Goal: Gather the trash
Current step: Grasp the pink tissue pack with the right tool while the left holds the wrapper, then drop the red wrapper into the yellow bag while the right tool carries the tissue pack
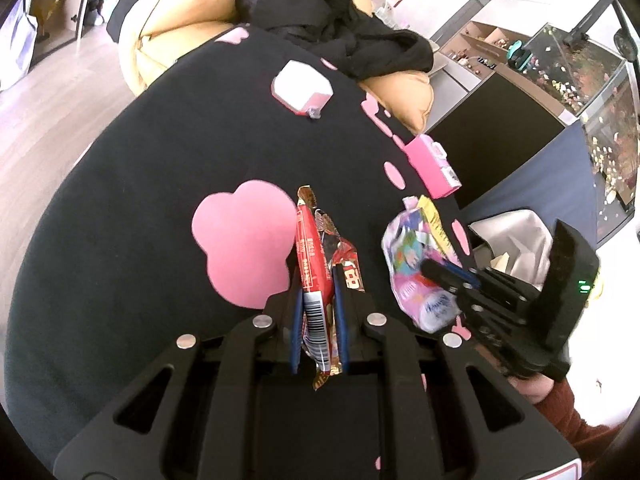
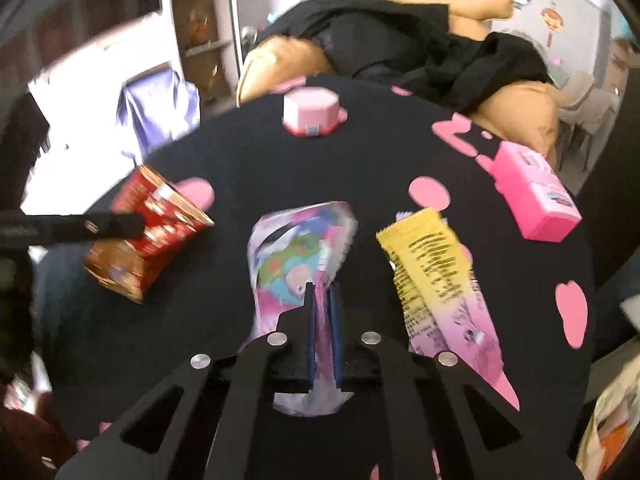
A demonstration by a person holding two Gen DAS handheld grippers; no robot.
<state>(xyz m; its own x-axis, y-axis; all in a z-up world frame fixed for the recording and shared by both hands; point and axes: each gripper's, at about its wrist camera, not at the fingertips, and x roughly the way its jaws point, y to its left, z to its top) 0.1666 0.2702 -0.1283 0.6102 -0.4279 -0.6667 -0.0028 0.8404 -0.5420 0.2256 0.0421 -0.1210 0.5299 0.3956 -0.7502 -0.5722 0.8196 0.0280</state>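
Note:
My left gripper (image 1: 318, 276) is shut on a red snack wrapper (image 1: 312, 256), held above a round black table with pink spots (image 1: 168, 200). The wrapper also shows at the left of the right wrist view (image 2: 148, 228), with a left finger (image 2: 100, 224) across it. My right gripper (image 2: 322, 292) is shut on a pink and white cartoon wrapper (image 2: 296, 252); it also shows in the left wrist view (image 1: 436, 272) on that wrapper (image 1: 404, 248). A yellow and pink wrapper (image 2: 436, 280) lies on the table just right of it.
A pink box (image 2: 532, 196) lies at the table's right edge and a pink and white carton (image 2: 312, 110) at the far side. A bin with a white liner (image 1: 516, 240) stands right of the table. A tan sofa with black clothes (image 1: 320, 20) is behind.

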